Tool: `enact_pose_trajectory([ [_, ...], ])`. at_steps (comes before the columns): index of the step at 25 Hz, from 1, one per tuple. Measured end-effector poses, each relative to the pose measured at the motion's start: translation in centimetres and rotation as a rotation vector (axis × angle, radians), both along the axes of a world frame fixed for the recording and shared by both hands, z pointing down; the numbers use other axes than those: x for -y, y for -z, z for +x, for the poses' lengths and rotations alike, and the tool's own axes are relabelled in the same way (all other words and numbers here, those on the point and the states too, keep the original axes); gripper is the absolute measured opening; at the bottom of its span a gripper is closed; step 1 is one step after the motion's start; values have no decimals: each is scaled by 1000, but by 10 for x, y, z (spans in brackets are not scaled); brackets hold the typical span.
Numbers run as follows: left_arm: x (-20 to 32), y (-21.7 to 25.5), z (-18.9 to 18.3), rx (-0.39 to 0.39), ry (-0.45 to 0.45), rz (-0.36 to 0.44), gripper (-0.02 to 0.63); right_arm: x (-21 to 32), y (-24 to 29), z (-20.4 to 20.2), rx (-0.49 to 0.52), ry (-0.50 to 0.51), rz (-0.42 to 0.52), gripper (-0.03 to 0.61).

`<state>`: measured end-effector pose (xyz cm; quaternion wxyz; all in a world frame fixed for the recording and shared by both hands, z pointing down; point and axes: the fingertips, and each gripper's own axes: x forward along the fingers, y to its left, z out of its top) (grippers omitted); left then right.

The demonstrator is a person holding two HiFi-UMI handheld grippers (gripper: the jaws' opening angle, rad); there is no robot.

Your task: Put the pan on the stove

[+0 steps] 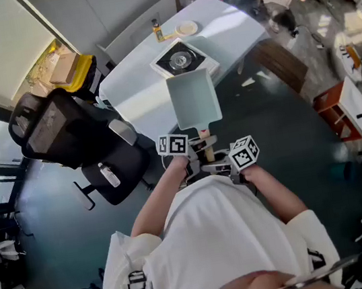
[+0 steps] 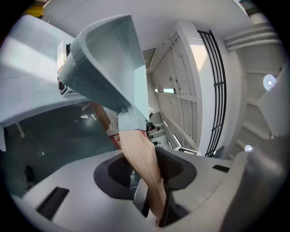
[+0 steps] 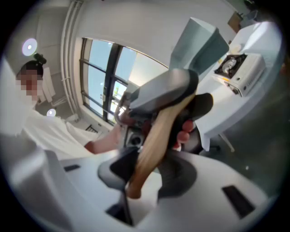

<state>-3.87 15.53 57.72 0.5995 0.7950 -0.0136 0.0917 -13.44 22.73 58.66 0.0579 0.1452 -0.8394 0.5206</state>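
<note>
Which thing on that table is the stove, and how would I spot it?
Look at the white table ahead of the person. The stove sits on it just beyond the held pan. It is a square white box with a black top and round burner, unlike the small bottle and round plate behind it.

White short-sleeved shirt; left tool, right tool: grey, black-white marker cubes.
</note>
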Motion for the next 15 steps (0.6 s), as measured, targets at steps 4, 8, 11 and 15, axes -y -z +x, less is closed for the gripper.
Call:
enact_pose_trajectory([
  [4,2,-1,0,-1,1,4,167,1,-1,0,0,4,4,147],
  [8,3,-3,0,2,3,3,167,2,-3,0,0,5,0,147],
  [11,3,-2,1,1,4,3,167,2,-2,1,0,7,2,147],
  [15,2,-1,5,2,5,5,167,1,0,4,4,10,3,147],
])
